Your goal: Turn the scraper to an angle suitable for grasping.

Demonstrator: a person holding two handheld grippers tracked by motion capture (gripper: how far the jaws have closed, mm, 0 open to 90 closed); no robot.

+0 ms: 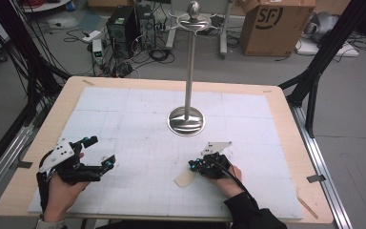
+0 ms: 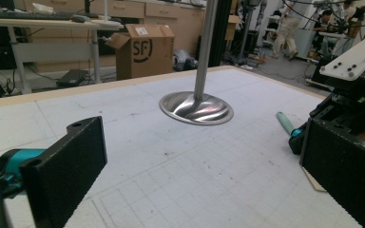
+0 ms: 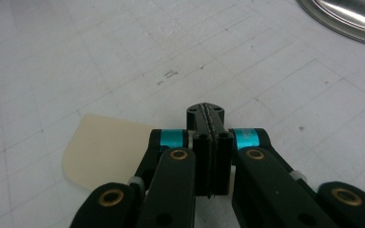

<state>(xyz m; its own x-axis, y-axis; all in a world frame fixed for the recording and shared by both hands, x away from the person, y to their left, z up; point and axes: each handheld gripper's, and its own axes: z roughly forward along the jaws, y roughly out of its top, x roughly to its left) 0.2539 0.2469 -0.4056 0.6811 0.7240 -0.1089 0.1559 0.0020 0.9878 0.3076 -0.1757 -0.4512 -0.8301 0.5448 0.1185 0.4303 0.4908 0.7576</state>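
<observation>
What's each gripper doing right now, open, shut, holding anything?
Left gripper: open, jaws wide apart, nothing between them.
Right gripper: shut; whether it pinches the beige flat piece beside and under it cannot be told.

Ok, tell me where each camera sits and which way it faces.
High view: above the person's side, facing forward and down on the table; both hands, left tool and right tool show.
Left gripper view: on the left tool, facing the metal stand; jaws apart.
Right gripper view: on the right tool, looking down at a beige card; jaws together.
All three share the stand's base.
</observation>
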